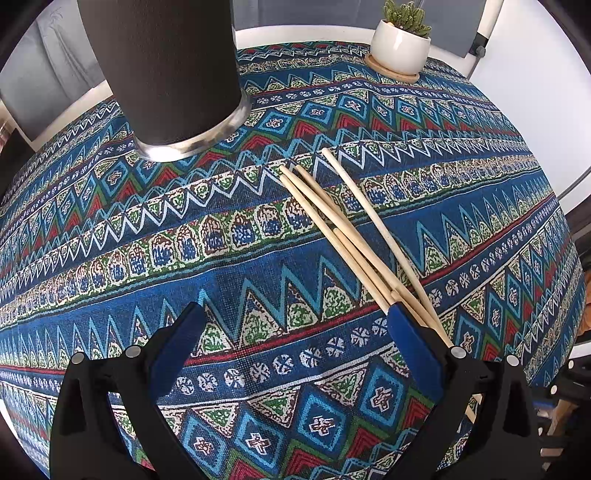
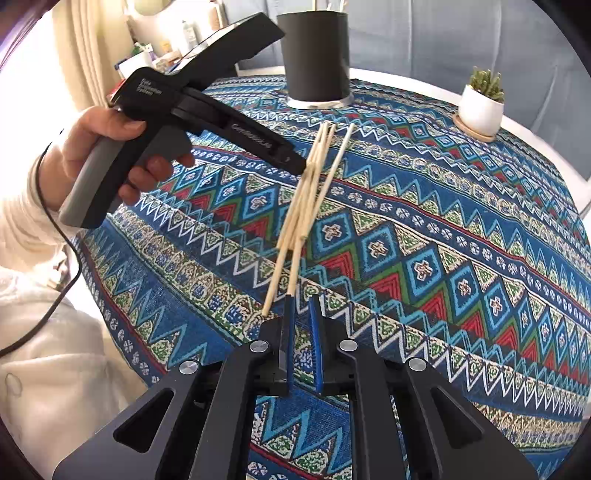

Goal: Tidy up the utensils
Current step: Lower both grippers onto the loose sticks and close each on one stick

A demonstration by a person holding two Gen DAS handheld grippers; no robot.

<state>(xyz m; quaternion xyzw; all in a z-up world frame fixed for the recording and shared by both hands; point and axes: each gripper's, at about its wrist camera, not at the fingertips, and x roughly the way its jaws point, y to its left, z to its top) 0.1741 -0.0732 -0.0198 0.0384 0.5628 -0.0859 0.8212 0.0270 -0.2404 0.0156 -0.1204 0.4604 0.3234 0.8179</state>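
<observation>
Several pale wooden chopsticks lie in a loose bundle on the patterned tablecloth; they also show in the right wrist view. A dark cylindrical holder with a metal base stands at the back; in the right wrist view the holder has a few sticks in it. My left gripper is open, its right finger touching the near ends of the chopsticks. My right gripper is nearly closed with a narrow gap and holds nothing; the chopstick ends lie just ahead and left of it.
A small succulent in a white pot sits on a wooden coaster at the back right; it also shows in the right wrist view. The left hand-held gripper body reaches over the table's left side. The round table's white edge runs behind.
</observation>
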